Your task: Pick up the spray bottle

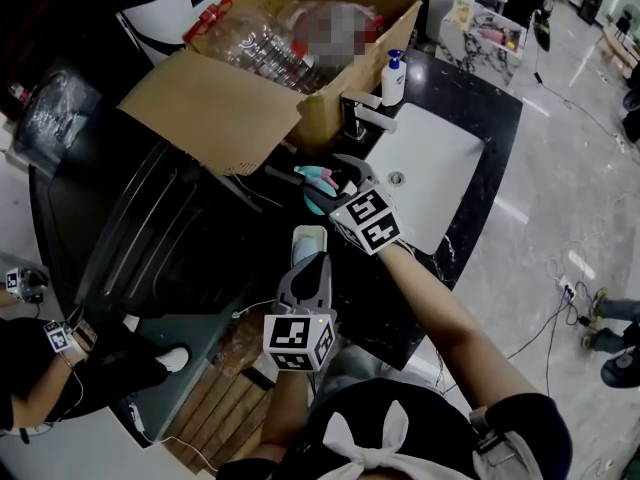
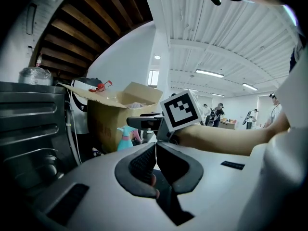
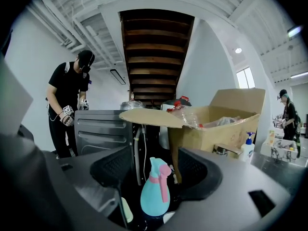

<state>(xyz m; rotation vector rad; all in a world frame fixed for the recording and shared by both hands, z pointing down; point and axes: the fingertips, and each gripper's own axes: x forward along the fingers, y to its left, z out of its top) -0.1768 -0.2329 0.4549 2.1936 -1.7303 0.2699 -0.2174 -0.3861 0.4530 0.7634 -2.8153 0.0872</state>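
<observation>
Head view looks steeply down; the 2 gripper views look level, sharing the cardboard box [image 2: 106,124] [image 3: 216,134].

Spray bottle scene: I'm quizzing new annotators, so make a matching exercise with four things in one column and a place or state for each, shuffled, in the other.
1 spray bottle
2 left gripper
3 soap bottle
4 cardboard box

A jaws together
B flaps open
C beside the sink
D between the right gripper's parted jaws

Pairs: 1-D, 2-A, 3-C, 4-B
</observation>
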